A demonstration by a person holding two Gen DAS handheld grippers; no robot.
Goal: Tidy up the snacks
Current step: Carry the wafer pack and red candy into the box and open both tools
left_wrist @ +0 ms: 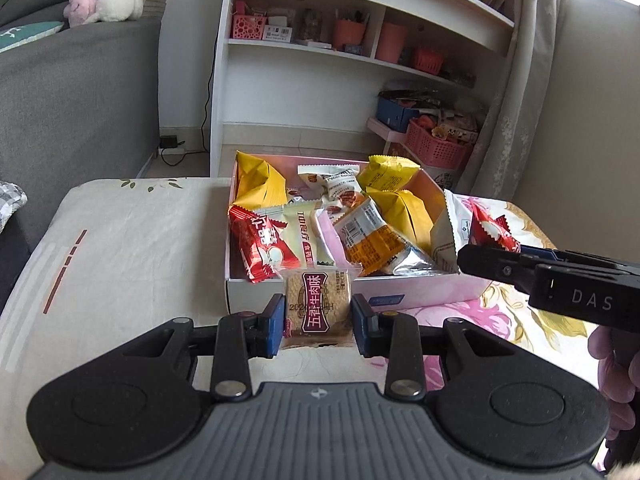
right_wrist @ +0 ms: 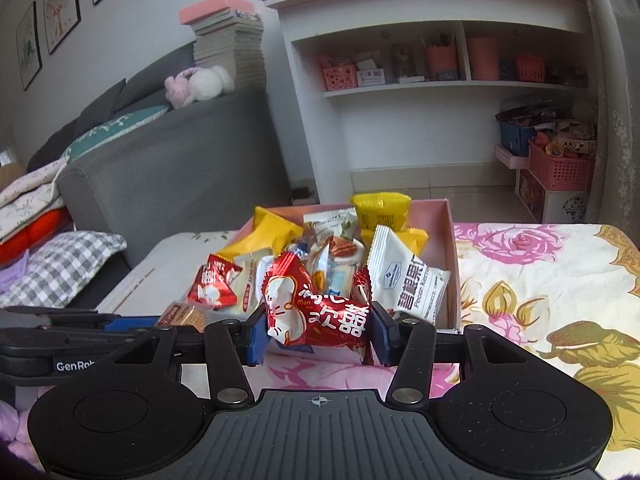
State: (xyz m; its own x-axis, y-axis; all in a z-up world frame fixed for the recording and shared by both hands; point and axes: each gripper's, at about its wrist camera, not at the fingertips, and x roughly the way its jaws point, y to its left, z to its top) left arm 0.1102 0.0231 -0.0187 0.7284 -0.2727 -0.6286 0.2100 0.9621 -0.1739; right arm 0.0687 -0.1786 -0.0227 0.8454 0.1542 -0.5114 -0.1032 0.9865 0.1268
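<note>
A pink-walled open box sits on a floral cloth, filled with several yellow, white and red snack packets. My left gripper is shut on a tan biscuit packet with a maroon label, held just in front of the box's near wall. My right gripper is shut on a red candy packet with white characters, lifted near the box's front. In the left wrist view the right gripper reaches in from the right with that red packet. The left gripper shows at lower left in the right wrist view.
A grey sofa with a plush toy stands to the left. Behind the box is a white shelf unit with pink baskets. A pink crate sits on the floor at right. A beige cushion surface lies left of the box.
</note>
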